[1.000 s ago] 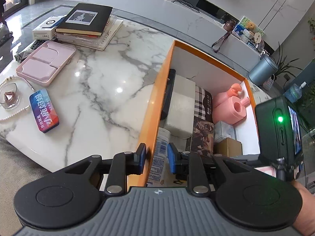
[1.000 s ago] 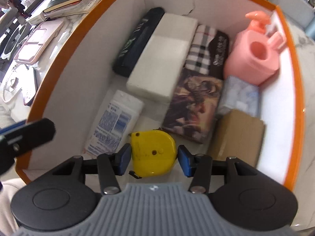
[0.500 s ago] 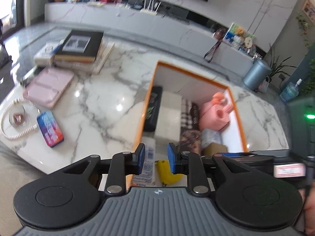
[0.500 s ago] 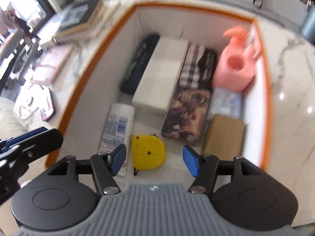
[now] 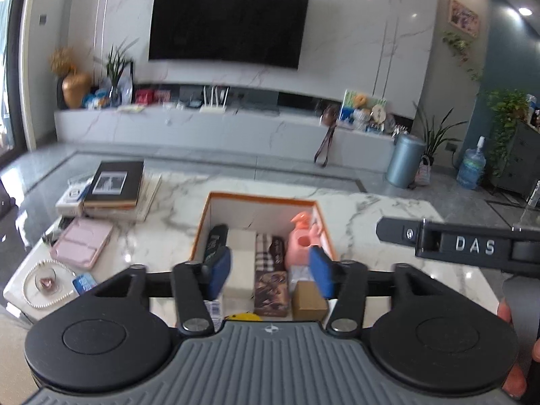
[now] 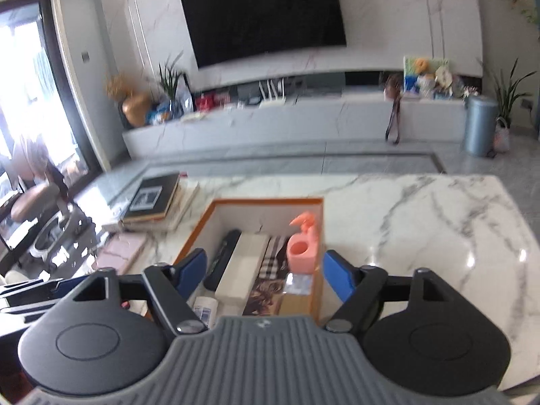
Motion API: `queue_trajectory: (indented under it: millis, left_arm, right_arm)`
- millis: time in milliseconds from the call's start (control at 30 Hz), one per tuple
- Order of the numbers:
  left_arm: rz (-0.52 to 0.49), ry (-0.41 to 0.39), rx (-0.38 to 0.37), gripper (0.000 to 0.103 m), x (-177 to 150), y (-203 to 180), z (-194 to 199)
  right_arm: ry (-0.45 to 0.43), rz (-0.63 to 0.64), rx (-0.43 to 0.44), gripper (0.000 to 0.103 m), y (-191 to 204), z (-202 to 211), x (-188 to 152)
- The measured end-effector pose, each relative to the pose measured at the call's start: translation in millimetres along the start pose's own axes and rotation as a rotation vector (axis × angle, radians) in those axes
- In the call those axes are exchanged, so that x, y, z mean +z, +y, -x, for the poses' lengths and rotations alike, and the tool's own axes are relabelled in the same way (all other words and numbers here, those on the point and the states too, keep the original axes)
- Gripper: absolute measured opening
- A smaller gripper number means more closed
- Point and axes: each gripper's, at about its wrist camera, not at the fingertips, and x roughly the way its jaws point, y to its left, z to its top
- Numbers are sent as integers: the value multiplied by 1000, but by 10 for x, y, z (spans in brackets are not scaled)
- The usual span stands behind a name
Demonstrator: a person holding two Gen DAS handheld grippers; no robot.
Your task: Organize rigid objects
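Note:
An orange-rimmed white box (image 5: 263,199) (image 6: 266,199) sits on the marble table. It holds a black case (image 5: 216,243), a white block (image 5: 241,260), a pink dispenser (image 5: 300,243) (image 6: 302,253), a brown printed box (image 5: 271,288), a cardboard box (image 5: 308,298) and a white bottle (image 5: 214,308). A yellow tape measure (image 5: 243,316) lies at the box's near end, half hidden by my housing. My left gripper (image 5: 270,271) hangs above the box, jaws opening, nothing between them. My right gripper (image 6: 265,270) is also raised over it, jaws opening and empty.
A stack of books (image 5: 114,185) lies at the table's back left, then a pink tray (image 5: 81,241), a pearl necklace around a glass (image 5: 47,281) and a blue tin (image 5: 84,283). Bare marble (image 6: 422,222) spreads to the right of the box. A TV wall stands behind.
The right gripper let go of the yellow tape measure, which now lies in the box. Both grippers rose, pulled back and tilted up, and their jaws spread wider.

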Motion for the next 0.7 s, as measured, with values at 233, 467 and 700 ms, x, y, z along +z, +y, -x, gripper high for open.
queue_trajectory:
  millis: [233,467,700]
  left_arm:
    - [-18,-44,85,91,-161,-176,243]
    - [-27,-52,105,96,-332,-234,447]
    - [-32,5,104,96,-511,-277,497]
  right_arm:
    - [43,-52,-46,89,-202,470,-245]
    - [43,-28,-68,92,-203,799,-461]
    - [10,1,-124,94,-109,1015,-679]
